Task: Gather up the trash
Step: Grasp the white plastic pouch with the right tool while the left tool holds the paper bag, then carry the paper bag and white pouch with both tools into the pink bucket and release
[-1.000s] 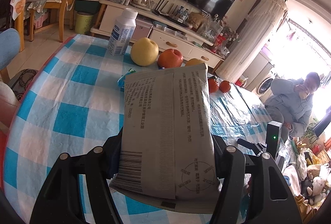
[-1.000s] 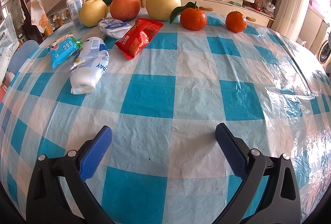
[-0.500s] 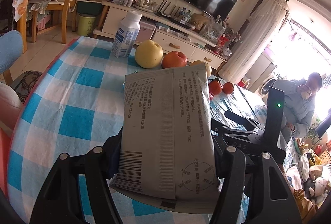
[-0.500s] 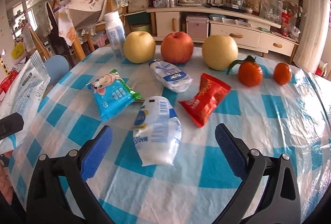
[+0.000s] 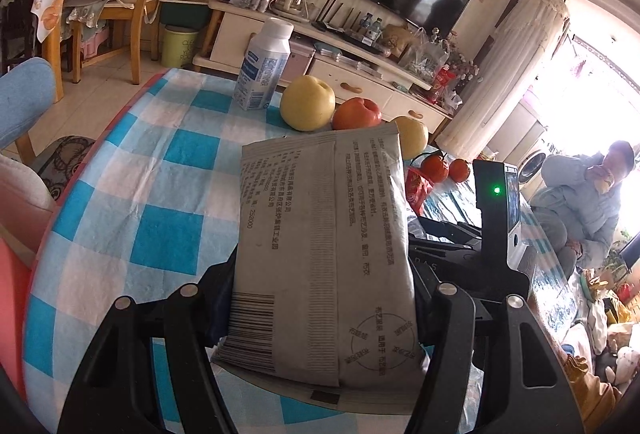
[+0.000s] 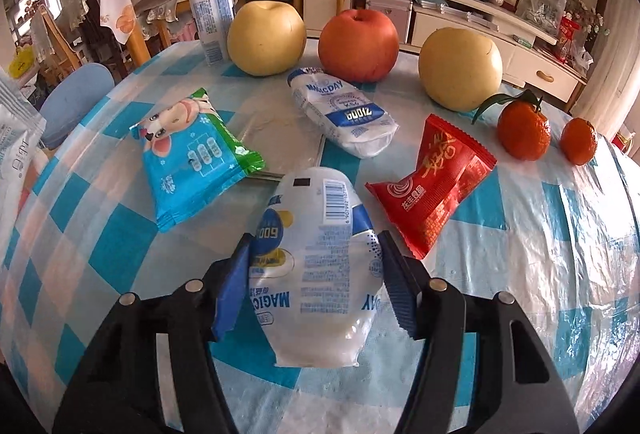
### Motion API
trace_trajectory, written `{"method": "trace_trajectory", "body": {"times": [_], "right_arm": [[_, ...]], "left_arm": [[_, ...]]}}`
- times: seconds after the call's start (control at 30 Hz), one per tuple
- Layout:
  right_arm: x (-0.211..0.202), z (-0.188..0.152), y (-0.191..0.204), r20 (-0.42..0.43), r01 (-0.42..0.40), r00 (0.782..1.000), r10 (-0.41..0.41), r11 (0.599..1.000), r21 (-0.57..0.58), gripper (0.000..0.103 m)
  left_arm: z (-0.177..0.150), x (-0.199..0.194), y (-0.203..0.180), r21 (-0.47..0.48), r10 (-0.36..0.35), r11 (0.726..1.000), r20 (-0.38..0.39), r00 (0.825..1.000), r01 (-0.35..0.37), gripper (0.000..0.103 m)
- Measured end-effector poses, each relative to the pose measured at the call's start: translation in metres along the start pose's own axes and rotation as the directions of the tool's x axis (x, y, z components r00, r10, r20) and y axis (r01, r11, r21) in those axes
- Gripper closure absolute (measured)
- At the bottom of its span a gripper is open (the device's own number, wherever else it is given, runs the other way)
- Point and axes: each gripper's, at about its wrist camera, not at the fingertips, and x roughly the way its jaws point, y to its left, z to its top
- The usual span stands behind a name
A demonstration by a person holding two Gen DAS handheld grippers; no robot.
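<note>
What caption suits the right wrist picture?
Right tongs closing around a white milk pouch on the checked tablecloth, snack packets and fruit beyond.

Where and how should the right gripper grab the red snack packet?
Grip the red snack packet across its narrow width at mid-body, coming from above. It lies flat, long axis running diagonally, with crimped ends that are thin and slippery. The right gripper is busy: its jaws have just been closing around the white milk pouch.
</note>
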Motion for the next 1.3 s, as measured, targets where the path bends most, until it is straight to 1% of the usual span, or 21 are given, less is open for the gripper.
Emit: {"method": "trace_trajectory", "body": {"times": [0.2, 0.33, 0.5, 0.73, 0.87, 0.97, 1.03, 1.13, 1.27, 1.3], "right_arm": [[-0.005, -0.003, 0.006, 0.021, 0.005, 1.0, -0.005, 1.0, -0.018, 0.041], [-0.023, -0.001, 0.011, 0.082, 0.01, 0.997, -0.009, 1.0, -0.022, 0.041], [-0.044, -0.001, 0.021, 0.117, -0.018, 0.993, 0.019, 1.0, -0.014, 0.041], [-0.071, -0.001, 0.058, 0.134, -0.069, 0.988, 0.075, 0.997, -0.047, 0.041], [-0.086, 0.002, 0.084, 0.147, -0.102, 0.983, 0.112, 0.992, -0.072, 0.041], [-0.096, 0.005, 0.101, 0.154, -0.133, 0.978, 0.144, 0.988, -0.078, 0.041], [-0.103, 0.009, 0.114, 0.159, -0.158, 0.972, 0.17, 0.984, -0.087, 0.041], [-0.109, 0.014, 0.139, 0.159, -0.188, 0.966, 0.206, 0.975, -0.119, 0.041], [-0.117, 0.019, 0.183, 0.151, -0.221, 0.956, 0.251, 0.956, -0.191, 0.041], [-0.118, 0.02, 0.196, 0.146, -0.229, 0.954, 0.262, 0.95, -0.213, 0.041]], "left_arm": [[0.0, -0.004, 0.0, 0.019, 0.037, 0.999, 0.014, 0.999, -0.037, 0.036], [0.001, -0.01, 0.003, 0.019, 0.061, 0.998, 0.023, 0.998, -0.062, 0.036], [0.003, -0.021, 0.006, 0.032, 0.104, 0.994, 0.051, 0.993, -0.106, 0.036], [0.006, -0.039, 0.012, 0.038, 0.18, 0.982, 0.089, 0.98, -0.184, 0.036], [0.009, -0.053, 0.019, 0.04, 0.234, 0.97, 0.117, 0.965, -0.24, 0.036], [0.011, -0.063, 0.027, 0.021, 0.255, 0.965, 0.129, 0.958, -0.26, 0.036], [0.013, -0.071, 0.035, 0.003, 0.276, 0.96, 0.141, 0.951, -0.28, 0.036], [0.017, -0.084, 0.049, -0.028, 0.315, 0.949, 0.16, 0.936, -0.315, 0.036], [0.021, -0.105, 0.073, -0.093, 0.377, 0.926, 0.18, 0.908, -0.366, 0.036], [0.022, -0.112, 0.081, -0.116, 0.398, 0.917, 0.182, 0.899, -0.383, 0.036]]}}
